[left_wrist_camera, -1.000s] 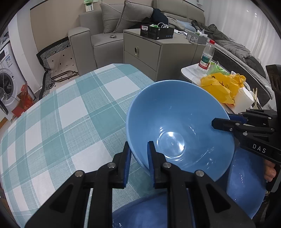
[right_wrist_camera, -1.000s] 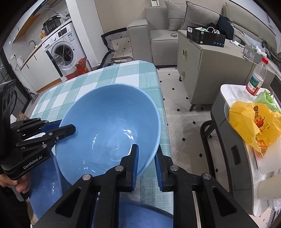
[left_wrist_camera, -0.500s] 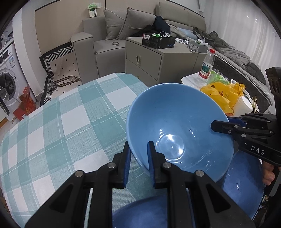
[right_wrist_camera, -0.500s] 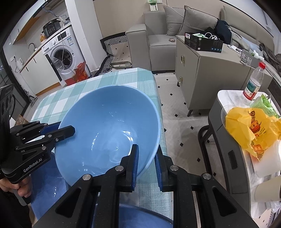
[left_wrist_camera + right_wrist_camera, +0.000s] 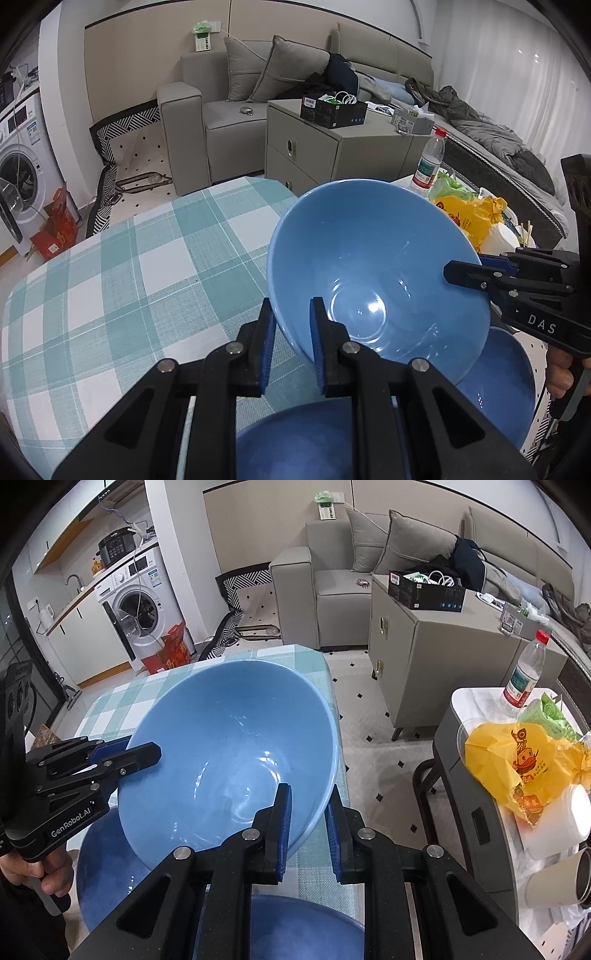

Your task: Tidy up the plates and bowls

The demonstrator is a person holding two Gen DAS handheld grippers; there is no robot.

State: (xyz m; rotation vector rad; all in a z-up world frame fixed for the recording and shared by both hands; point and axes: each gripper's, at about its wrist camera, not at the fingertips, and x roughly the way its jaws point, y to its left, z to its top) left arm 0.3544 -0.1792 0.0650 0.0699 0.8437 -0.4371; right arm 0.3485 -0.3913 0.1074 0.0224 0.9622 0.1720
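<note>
A large light blue bowl (image 5: pixel 373 258) (image 5: pixel 229 753) hangs tilted above the checked tablecloth (image 5: pixel 110 280), gripped from both sides. My left gripper (image 5: pixel 291 336) is shut on its near rim in the left wrist view, and shows at the left as the left gripper (image 5: pixel 144 751) in the right wrist view. My right gripper (image 5: pixel 308 812) is shut on the opposite rim, seen as the right gripper (image 5: pixel 458 271) from the left wrist. Darker blue dishes lie beneath: a dark blue bowl (image 5: pixel 498 380) at the right and a dark blue plate (image 5: pixel 306 443) under my left fingers.
The table edge (image 5: pixel 332 686) drops to tiled floor on the right. A side table (image 5: pixel 476 701) holds a water bottle (image 5: pixel 524 672), a yellow bag (image 5: pixel 517 760) and paper cups. A grey cabinet (image 5: pixel 332 155), a sofa (image 5: pixel 207 110) and a washing machine (image 5: pixel 136 609) stand beyond.
Both grippers have risen with the light blue bowl, so it hangs higher over the dark dishes. Both grips are unchanged.
</note>
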